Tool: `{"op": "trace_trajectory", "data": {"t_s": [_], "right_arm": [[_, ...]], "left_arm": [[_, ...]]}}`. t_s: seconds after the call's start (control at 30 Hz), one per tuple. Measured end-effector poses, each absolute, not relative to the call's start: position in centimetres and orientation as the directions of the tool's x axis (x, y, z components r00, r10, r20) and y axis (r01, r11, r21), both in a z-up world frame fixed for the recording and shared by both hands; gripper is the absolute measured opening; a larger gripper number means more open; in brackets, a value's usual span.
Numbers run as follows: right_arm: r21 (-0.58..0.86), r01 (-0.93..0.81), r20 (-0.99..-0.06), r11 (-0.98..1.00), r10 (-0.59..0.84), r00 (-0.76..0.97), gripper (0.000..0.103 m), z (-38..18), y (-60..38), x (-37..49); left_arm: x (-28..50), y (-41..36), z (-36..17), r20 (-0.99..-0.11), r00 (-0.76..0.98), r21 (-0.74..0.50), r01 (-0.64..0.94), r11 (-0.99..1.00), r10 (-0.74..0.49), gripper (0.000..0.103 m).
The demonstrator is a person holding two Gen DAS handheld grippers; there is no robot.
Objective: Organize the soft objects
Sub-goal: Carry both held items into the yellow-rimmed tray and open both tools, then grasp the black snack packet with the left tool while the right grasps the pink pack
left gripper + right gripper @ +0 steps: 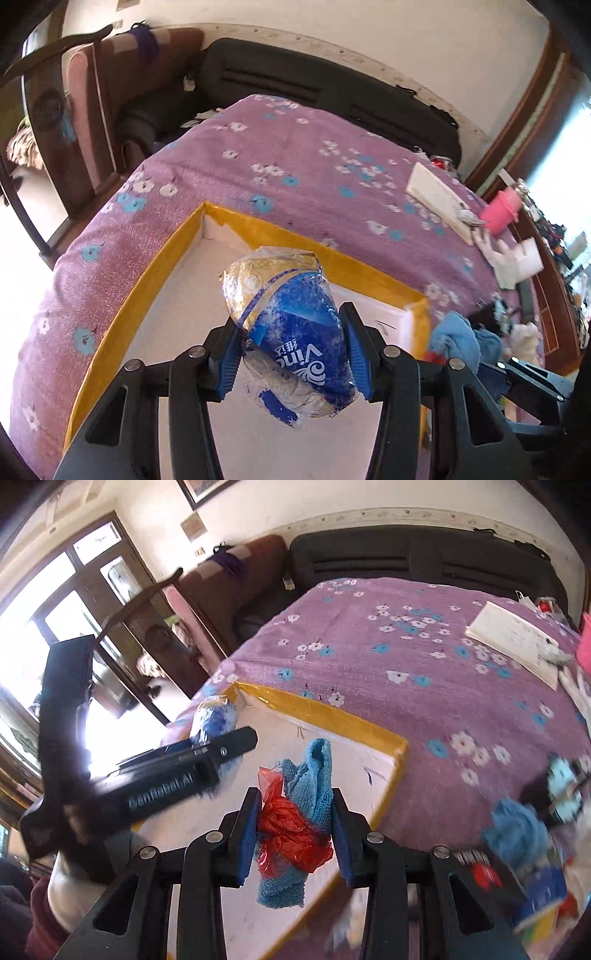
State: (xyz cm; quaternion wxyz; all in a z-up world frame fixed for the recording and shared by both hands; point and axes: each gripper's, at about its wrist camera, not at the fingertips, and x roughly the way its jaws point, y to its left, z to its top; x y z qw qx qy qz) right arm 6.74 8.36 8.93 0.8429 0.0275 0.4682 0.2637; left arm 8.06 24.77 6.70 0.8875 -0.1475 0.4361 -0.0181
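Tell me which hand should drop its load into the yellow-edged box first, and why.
Left, probably. The left gripper holds the blue tissue pack well over the yellow-edged box. The right gripper, holding the blue cloth and red plastic, hangs nearer the box's edge.

So the box sits on the bed, near its front corner. A sofa runs along the wall behind the bed. Papers lie off to the right of the box, and a cloth pile is just beside its right edge.
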Motion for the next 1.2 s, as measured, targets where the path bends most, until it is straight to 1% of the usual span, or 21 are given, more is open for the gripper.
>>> {"op": "trace_trajectory", "data": {"t_s": [0.13, 0.17, 0.2, 0.23, 0.27, 0.3, 0.33, 0.5, 0.7, 0.8, 0.93, 1.2], "right_arm": [[0.225, -0.413, -0.799, 0.882, 0.41, 0.441, 0.043, 8.0, 9.8, 7.8], [0.21, -0.411, -0.801, 0.887, 0.397, 0.448, 0.046, 8.0, 9.9, 8.0], [0.198, -0.406, -0.804, 0.892, 0.385, 0.453, 0.052, 7.8, 10.0, 8.1], [0.195, -0.404, -0.805, 0.894, 0.381, 0.455, 0.055, 7.8, 9.9, 8.3], [0.195, -0.402, -0.801, 0.894, 0.382, 0.461, 0.062, 7.9, 9.6, 8.3], [0.197, -0.4, -0.797, 0.895, 0.383, 0.466, 0.066, 8.0, 9.4, 8.3], [0.201, -0.397, -0.79, 0.896, 0.387, 0.475, 0.067, 8.2, 9.1, 8.2], [0.224, -0.384, -0.761, 0.896, 0.407, 0.505, 0.071, 9.9, 6.9, 6.8], [0.242, -0.35, -0.73, 0.905, 0.408, 0.548, 0.075, 11.6, 3.0, 4.2], [0.252, -0.32, -0.722, 0.913, 0.397, 0.566, 0.078, 11.9, 0.7, 3.0], [0.259, -0.284, -0.719, 0.923, 0.381, 0.582, 0.079, 11.7, -2.2, 1.7], [0.291, -0.203, -0.709, 0.935, 0.353, 0.61, 0.079, 11.0, -8.8, -0.1]], "left_arm": [[8.7, 25.5, 5.6, -0.778, 0.612, -0.274, -0.127, 0.953, -0.141, 0.052], [8.7, 25.6, 5.4, -0.782, 0.61, -0.262, -0.136, 0.955, -0.128, 0.052], [8.7, 25.7, 5.3, -0.785, 0.61, -0.246, -0.146, 0.958, -0.109, 0.052], [8.6, 25.8, 5.3, -0.786, 0.611, -0.234, -0.154, 0.96, -0.094, 0.055], [8.6, 25.9, 5.3, -0.785, 0.613, -0.229, -0.157, 0.961, -0.087, 0.058], [8.4, 26.0, 5.4, -0.783, 0.618, -0.221, -0.163, 0.962, -0.075, 0.063], [8.1, 26.1, 5.7, -0.778, 0.626, -0.204, -0.173, 0.963, -0.052, 0.065], [6.6, 25.4, 7.4, -0.745, 0.667, -0.124, -0.181, 0.976, 0.029, 0.065], [3.6, 23.2, 10.2, -0.68, 0.728, -0.055, -0.168, 0.984, 0.086, 0.074], [2.2, 21.8, 11.4, -0.655, 0.749, -0.031, -0.152, 0.988, 0.095, 0.079], [0.5, 19.4, 12.4, -0.635, 0.767, 0.003, -0.117, 0.993, 0.093, 0.084], [-0.5, 15.5, 12.7, -0.649, 0.758, 0.028, -0.064, 0.998, 0.067, 0.084]]}}
